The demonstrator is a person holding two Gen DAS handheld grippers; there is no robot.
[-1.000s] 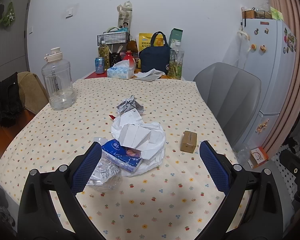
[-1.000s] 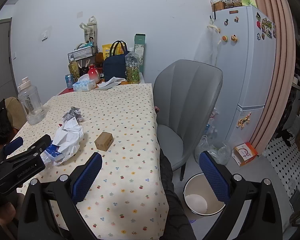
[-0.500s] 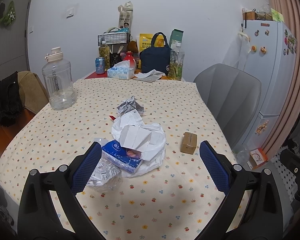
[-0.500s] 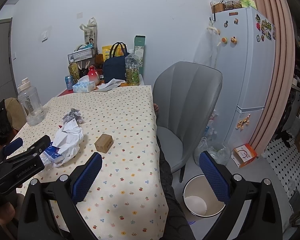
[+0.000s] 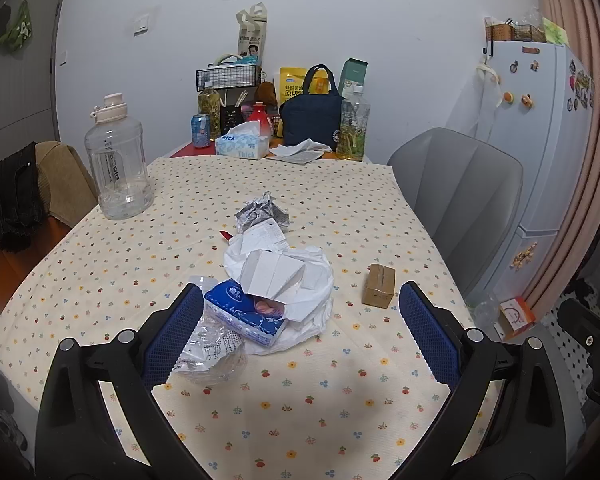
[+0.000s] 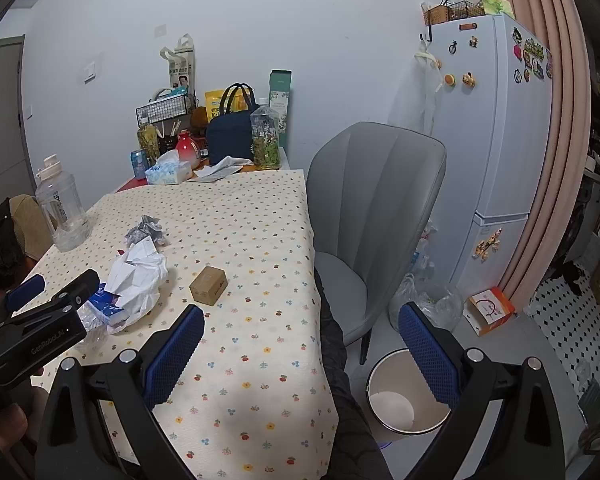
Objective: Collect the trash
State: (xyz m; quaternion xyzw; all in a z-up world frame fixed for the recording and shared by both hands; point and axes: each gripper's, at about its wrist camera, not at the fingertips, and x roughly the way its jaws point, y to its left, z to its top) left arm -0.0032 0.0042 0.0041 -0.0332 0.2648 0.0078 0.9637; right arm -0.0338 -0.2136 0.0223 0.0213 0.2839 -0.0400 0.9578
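On the flowered tablecloth (image 5: pixel 300 400) lies a heap of trash: a white plastic bag with folded paper (image 5: pixel 284 276), a blue tissue pack (image 5: pixel 240 312), a crushed clear plastic bottle (image 5: pixel 212 352), a crumpled foil ball (image 5: pixel 262 212) and a small cardboard box (image 5: pixel 378 290). My left gripper (image 5: pixel 300 336) hangs open just in front of the heap. My right gripper (image 6: pixel 300 352) is open over the table's right edge, with the white bin (image 6: pixel 404 392) on the floor below. The box (image 6: pixel 208 286) and the bag (image 6: pixel 140 280) show in the right wrist view too.
A big clear water jug (image 5: pixel 118 164) stands at the left. Bottles, a tissue box (image 5: pixel 242 146) and a navy bag (image 5: pixel 310 114) crowd the far end. A grey chair (image 6: pixel 376 208) stands at the table's right side, with a fridge (image 6: pixel 496 140) behind. A person's dark-clad leg (image 6: pixel 340 400) is beside the bin.
Both views have shifted only very slightly. The trash on the table has not moved, and both grippers stay open.
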